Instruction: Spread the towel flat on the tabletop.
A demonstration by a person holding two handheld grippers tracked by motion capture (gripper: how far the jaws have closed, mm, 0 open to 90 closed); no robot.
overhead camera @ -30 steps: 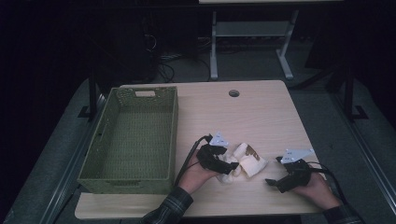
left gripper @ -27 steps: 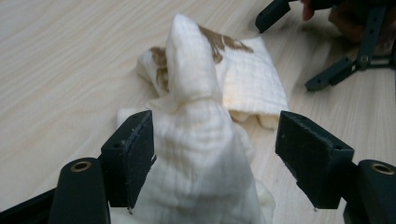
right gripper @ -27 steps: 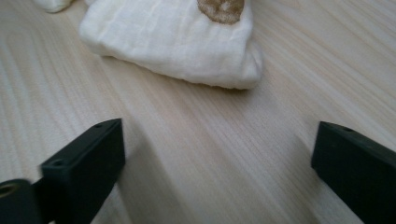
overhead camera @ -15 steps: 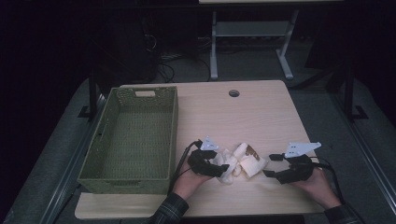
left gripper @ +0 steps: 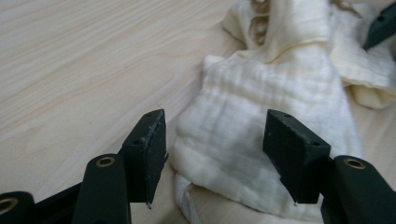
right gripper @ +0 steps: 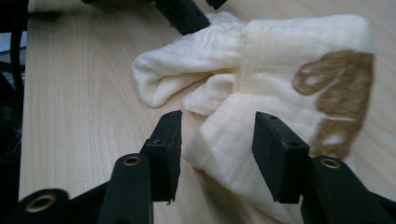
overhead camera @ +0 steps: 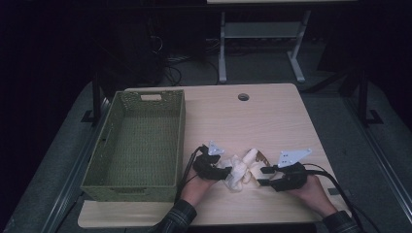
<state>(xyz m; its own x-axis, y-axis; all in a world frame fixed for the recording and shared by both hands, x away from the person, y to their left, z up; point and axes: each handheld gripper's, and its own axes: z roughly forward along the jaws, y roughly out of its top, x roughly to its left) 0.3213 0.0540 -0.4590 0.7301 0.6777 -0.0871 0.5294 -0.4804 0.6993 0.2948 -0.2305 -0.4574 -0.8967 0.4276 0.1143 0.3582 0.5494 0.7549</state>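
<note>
Both tools (overhead camera: 227,171) (overhead camera: 263,175) closing, unclenched, straddling crumpled cream gauze cloth (overhead camera: 241,170) (brown print).

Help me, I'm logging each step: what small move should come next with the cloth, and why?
Probably close both on the cream cloth. The left hand-held gripper and right hand-held gripper have just been closing, each straddling a fold, pads not yet pressing. The green basket may be next.

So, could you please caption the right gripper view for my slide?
Right gripper, jaws just closing, straddles a corner of the cream cloth on the wooden table.
</note>
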